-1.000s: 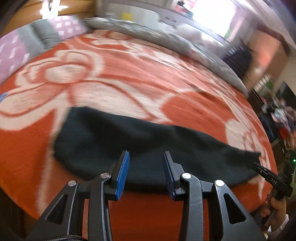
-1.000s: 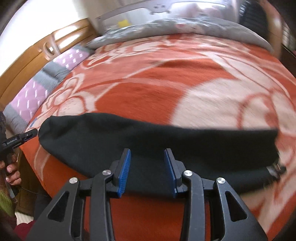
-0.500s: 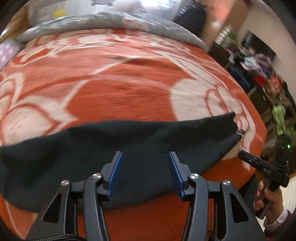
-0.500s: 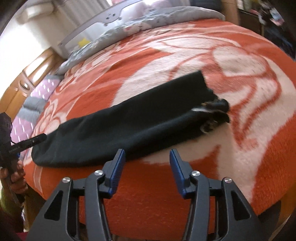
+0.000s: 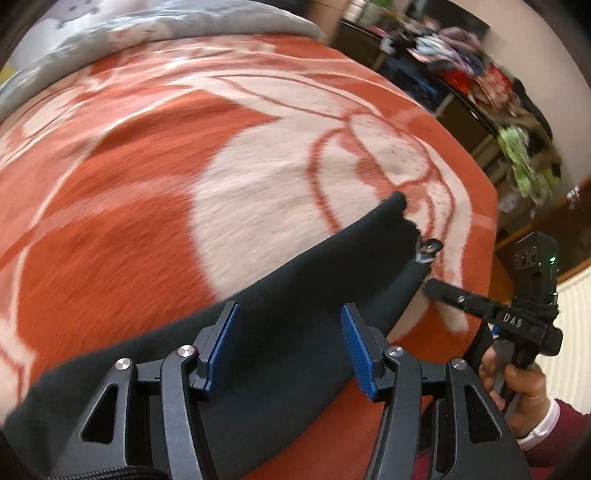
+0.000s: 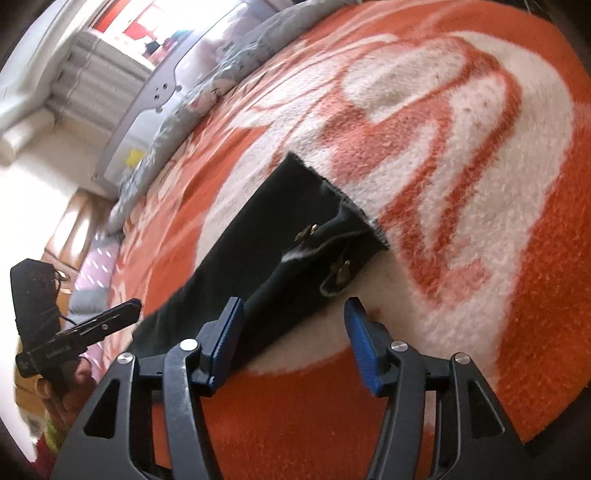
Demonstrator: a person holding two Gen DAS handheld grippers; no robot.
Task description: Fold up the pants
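Dark pants [image 5: 280,295] lie folded lengthwise in a long strip on an orange and white bed blanket [image 5: 129,221]. In the right wrist view the waistband end [image 6: 325,236] with metal clasps lies just ahead of my right gripper [image 6: 293,338], which is open and empty above the blanket. My left gripper [image 5: 290,339] is open and empty, hovering over the middle of the pants. The right gripper also shows at the right of the left wrist view [image 5: 491,306], and the left gripper at the left of the right wrist view [image 6: 85,332].
A grey pillow or quilt [image 5: 166,22] lies along the far edge of the bed. A shelf with clothes [image 5: 480,77] stands beyond the bed. A wooden headboard [image 6: 70,221] and a pink cover [image 6: 92,273] show at the left.
Both grippers have swung to the right along the pants toward the waistband end. Both jaws have opened wider. The pants lie as before.
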